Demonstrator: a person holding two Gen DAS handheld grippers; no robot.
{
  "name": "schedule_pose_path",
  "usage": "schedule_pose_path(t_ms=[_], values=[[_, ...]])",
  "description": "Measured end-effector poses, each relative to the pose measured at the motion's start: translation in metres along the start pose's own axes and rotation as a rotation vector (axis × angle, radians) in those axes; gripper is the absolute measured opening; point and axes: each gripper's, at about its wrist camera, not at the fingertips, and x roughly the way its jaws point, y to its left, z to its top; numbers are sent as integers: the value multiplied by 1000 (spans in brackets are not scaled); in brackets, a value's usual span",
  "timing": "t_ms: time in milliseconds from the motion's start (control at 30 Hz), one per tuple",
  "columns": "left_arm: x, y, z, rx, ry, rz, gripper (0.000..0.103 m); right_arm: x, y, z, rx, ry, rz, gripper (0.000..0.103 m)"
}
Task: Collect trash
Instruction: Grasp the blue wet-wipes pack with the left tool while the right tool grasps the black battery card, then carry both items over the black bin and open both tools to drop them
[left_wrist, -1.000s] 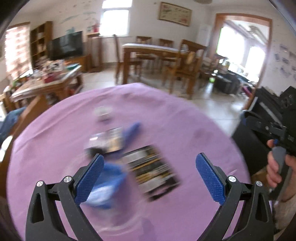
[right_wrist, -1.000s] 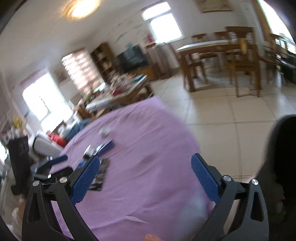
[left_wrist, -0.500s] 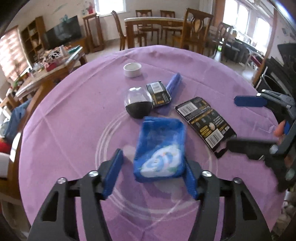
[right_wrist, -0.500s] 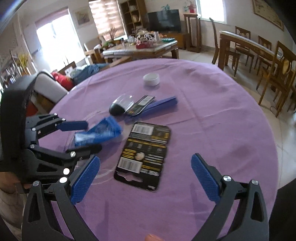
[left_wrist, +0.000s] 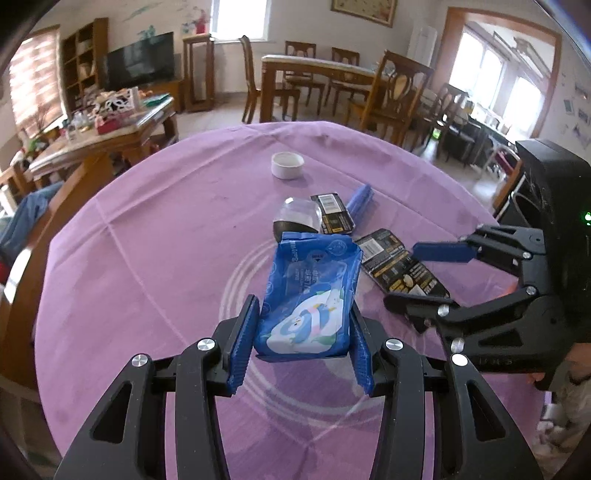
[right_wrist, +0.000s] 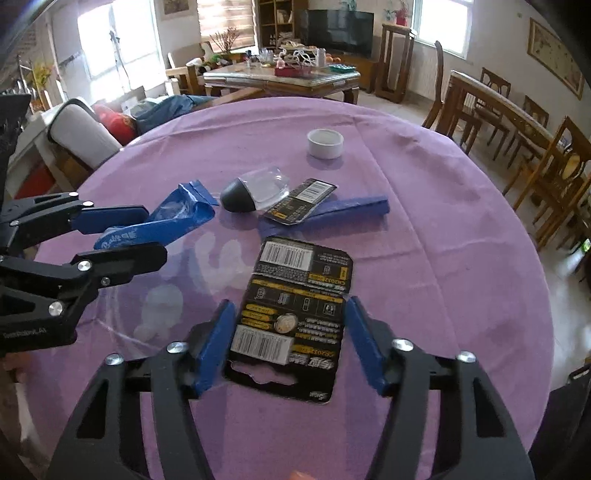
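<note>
My left gripper (left_wrist: 303, 343) is shut on a blue wet-wipe packet (left_wrist: 310, 295) and holds it lifted off the purple table; it also shows from the side in the right wrist view (right_wrist: 147, 225). My right gripper (right_wrist: 291, 343) has its jaws around a black battery card (right_wrist: 291, 314) that lies flat on the cloth; small gaps show on both sides, so it is open. The same card shows in the left wrist view (left_wrist: 402, 269). Further back lie a clear blister with a dark base (right_wrist: 255, 188), a smaller black card (right_wrist: 301, 199) and a blue wrapper strip (right_wrist: 347, 212).
A small white bowl (right_wrist: 325, 142) stands at the far side of the round table with the purple cloth (right_wrist: 443, 258). Wooden chairs and a dining table stand beyond to the right, a cluttered low table and a sofa to the left.
My left gripper has closed on the blue packet and raised it. My right gripper has come down over the black card and narrowed its jaws around it.
</note>
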Motion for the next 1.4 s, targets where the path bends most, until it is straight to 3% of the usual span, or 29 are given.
schedule_pose_path(t_ms=[33,67,200,233,267,300,333,367,500,567,633,700,767,1200,1400], values=[[-2,1,0,-5,-5,-2,46,-3,2,1,-4,-12,4,22],[-3,2,0,-10,-10,-5,46,-7,2,0,-1,-31,-10,16],[-8,-1,1,-8,-17,-4,46,-12,-12,-2,47,-37,42,16],[-8,1,1,-6,-17,-3,46,-12,-16,-3,63,-31,51,22],[-7,0,2,-4,-16,-2,46,-12,-18,-3,78,-33,54,36],[-7,-2,2,-2,-14,-2,46,-14,-22,-3,97,-39,69,51],[-7,-3,3,0,-11,-4,46,-16,-25,-2,110,-45,80,85],[-6,-4,3,1,-8,-6,46,-18,-27,-2,122,-59,86,91],[-2,-8,2,4,0,-12,46,-16,-33,7,110,-59,54,89],[-1,-8,1,0,2,-13,46,-3,-32,12,99,-6,36,74],[0,-7,0,-4,3,-14,46,12,-33,15,91,44,32,70],[-1,-5,-1,-7,4,-15,46,15,-25,15,38,32,-21,70],[0,-2,-3,-11,9,-17,46,17,-18,15,16,22,-22,60],[2,3,-6,-30,12,-42,46,-17,-30,-4,66,-69,52,59],[-3,-14,4,-13,-19,-73,46,-53,-52,-12,115,-164,93,59]])
